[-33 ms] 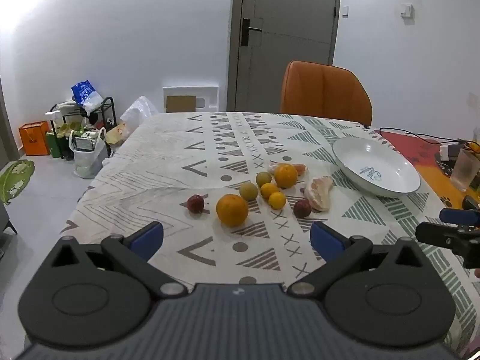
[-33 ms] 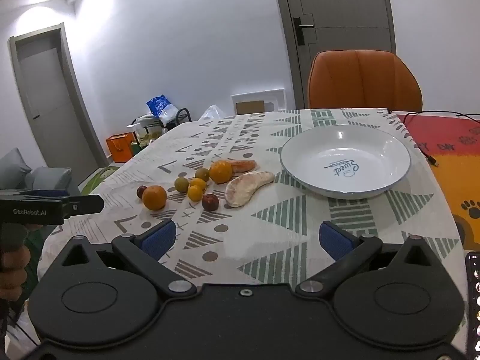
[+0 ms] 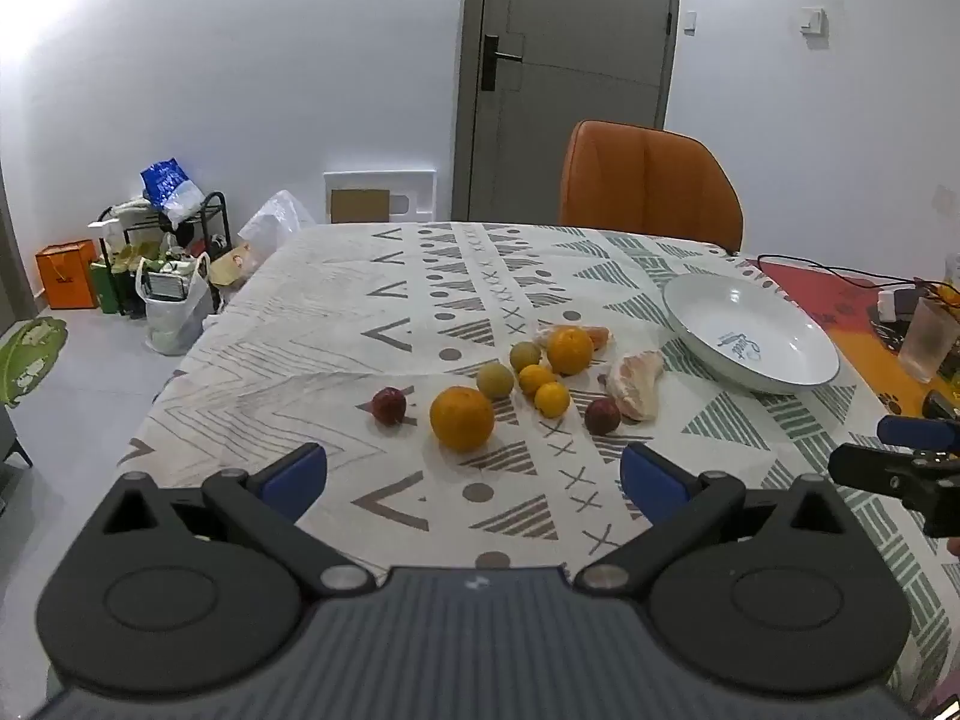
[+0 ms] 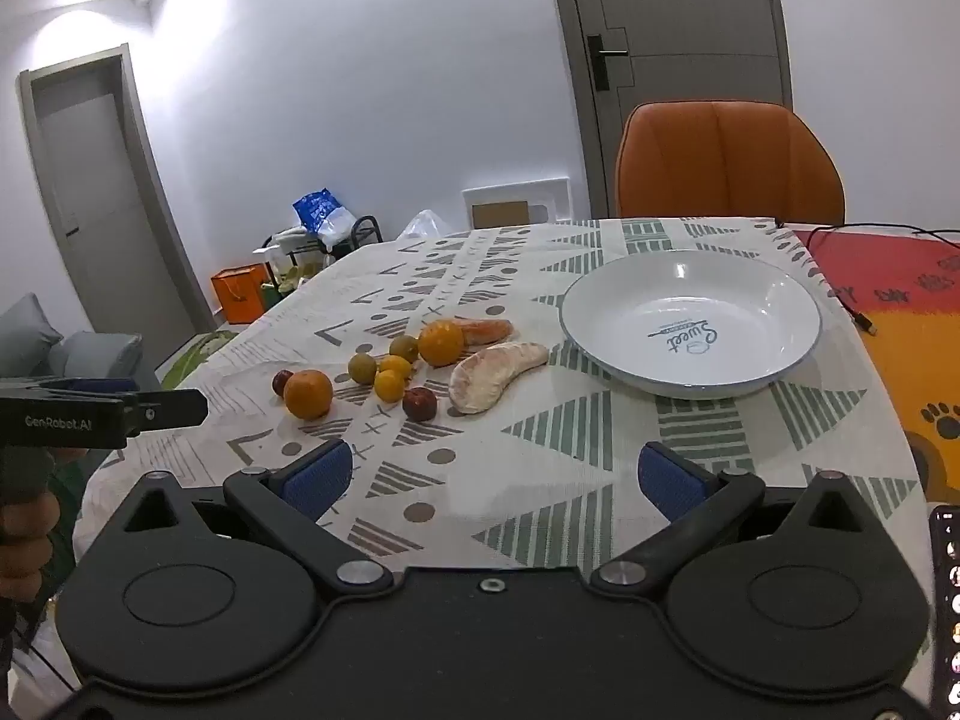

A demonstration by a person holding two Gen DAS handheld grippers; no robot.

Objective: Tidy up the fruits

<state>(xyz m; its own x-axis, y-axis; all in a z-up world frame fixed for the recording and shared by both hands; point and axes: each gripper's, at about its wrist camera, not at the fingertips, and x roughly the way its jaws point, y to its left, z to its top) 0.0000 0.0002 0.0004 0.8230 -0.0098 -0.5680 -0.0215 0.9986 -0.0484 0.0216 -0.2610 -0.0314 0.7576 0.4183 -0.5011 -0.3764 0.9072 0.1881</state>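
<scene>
Several fruits lie in a loose group on the patterned tablecloth (image 3: pixel 336 324): a large orange (image 3: pixel 461 425) (image 4: pixel 308 393), a second orange (image 3: pixel 569 350) (image 4: pixel 440 343), small yellow and green fruits (image 3: pixel 543 387), two dark red fruits (image 3: pixel 389 405) (image 3: pixel 602 415), and a peeled pale segment (image 3: pixel 636 381) (image 4: pixel 492 375). An empty white plate (image 3: pixel 690 306) (image 4: pixel 600 354) stands to their right. My left gripper (image 3: pixel 474 471) is open and empty, short of the large orange. My right gripper (image 4: pixel 495 477) is open and empty, short of the plate and the fruits.
An orange chair (image 3: pixel 648 183) stands at the table's far side before a grey door (image 3: pixel 570 60). A red-orange mat (image 4: pixel 900 300) with a cable lies at the right, a plastic cup (image 3: pixel 930 339) on it. Bags and a rack (image 3: pixel 162 252) sit on the floor at left.
</scene>
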